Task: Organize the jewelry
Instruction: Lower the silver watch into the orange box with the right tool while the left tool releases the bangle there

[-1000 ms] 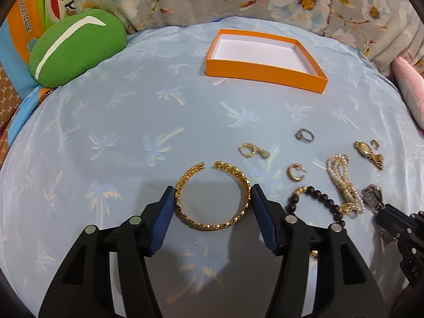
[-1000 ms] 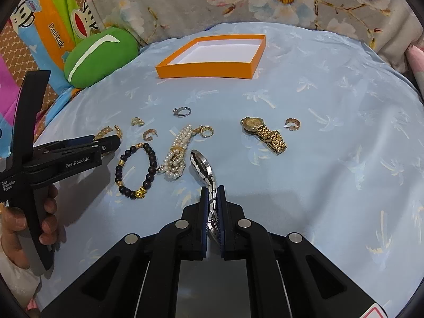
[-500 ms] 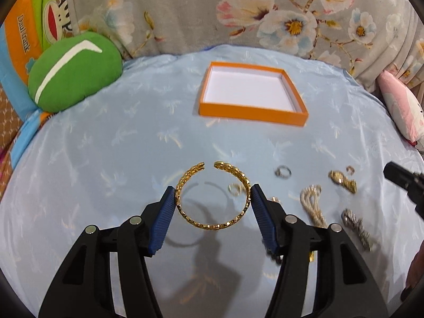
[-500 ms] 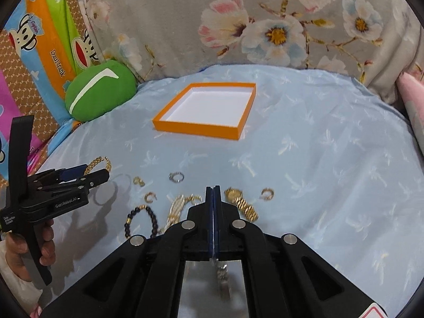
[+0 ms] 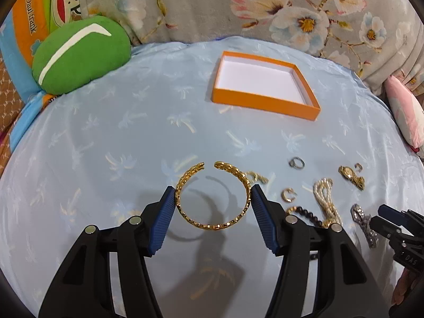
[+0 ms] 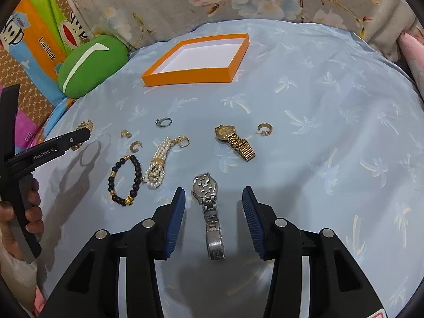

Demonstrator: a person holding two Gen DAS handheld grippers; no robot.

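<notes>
1. Left gripper [image 5: 213,198] fingers hold the open gold chain-link bangle [image 5: 212,197] above the blue palm-print bedspread [image 5: 106,145].
2. Right gripper [image 6: 211,204] fingers are opening; the silver metal watch [image 6: 209,204] lies between them, untouched.
3. The shallow orange box [image 5: 262,103] sits at one o'clock, far.

**What I can't make out**

Left view: my left gripper [image 5: 213,198] arm covers most of the black bead bracelet [image 5: 307,215] & the pearl bracelet's [image 5: 324,196] lower end. Right gripper [image 5: 381,220] cut off at frame edge. Right view: gold cuff [image 6: 84,127] mostly behind the left gripper tip. Small earring [image 6: 126,133] too tiny to read.
</notes>
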